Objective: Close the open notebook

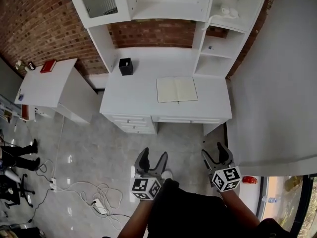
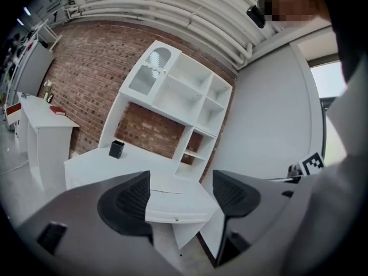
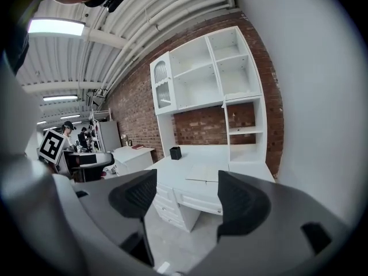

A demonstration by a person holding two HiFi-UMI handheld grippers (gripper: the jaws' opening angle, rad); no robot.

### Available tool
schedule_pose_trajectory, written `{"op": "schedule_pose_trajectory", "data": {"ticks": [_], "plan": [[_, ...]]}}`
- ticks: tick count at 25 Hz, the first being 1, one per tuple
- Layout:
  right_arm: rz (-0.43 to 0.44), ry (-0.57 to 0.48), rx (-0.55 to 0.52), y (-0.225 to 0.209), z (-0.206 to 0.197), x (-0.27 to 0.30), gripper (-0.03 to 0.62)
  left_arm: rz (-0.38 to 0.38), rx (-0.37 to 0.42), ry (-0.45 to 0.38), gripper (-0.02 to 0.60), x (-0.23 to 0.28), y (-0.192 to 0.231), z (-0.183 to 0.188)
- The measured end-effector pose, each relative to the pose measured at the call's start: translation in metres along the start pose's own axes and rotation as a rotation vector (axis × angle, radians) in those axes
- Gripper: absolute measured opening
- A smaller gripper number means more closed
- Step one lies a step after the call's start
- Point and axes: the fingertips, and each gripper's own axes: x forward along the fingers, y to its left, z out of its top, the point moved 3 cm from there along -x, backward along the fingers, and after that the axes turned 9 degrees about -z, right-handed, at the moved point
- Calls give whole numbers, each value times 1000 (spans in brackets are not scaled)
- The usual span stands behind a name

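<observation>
Two hand-held grippers are showing low in the head view. The left gripper [image 1: 153, 155] and the right gripper [image 1: 214, 151] are both pointing forward over the grey tiled floor [image 1: 99, 152]. The open cream-paged notebook [image 1: 177, 89] is lying flat on the white drawer desk [image 1: 133, 95], well ahead of both grippers and roughly between their lines. Its spread is running along the desk's front edge and its spine is running front to back. Neither gripper is judged clearly nearer.

In the left gripper view, the jaws are standing apart with nothing between them. The notebook [image 2: 167, 185] is appearing in the gap, far off on the desk.

In the right gripper view, the jaws are likewise standing apart and gripping nothing. The notebook [image 3: 204, 173] is showing beyond the gap, slightly toward the right jaw.

A black square pen holder [image 1: 126, 66] is standing at the desk's rear left. A white shelf unit [image 1: 168, 4] is rising behind the desk against a red brick wall [image 1: 39, 24].
</observation>
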Motion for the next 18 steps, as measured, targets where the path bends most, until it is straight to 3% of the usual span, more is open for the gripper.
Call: {"op": "schedule_pose_trajectory", "data": {"ticks": [6,11,18], "plan": [[4,10,1,21,14,34,316,11,-9,8,321,7,41,12],[111,41,-3,47,10,49,315,-25,8,16,321,15,48,16],[228,97,-34,69,3,77,313,24,-32,14,321,22,54,8]]}}
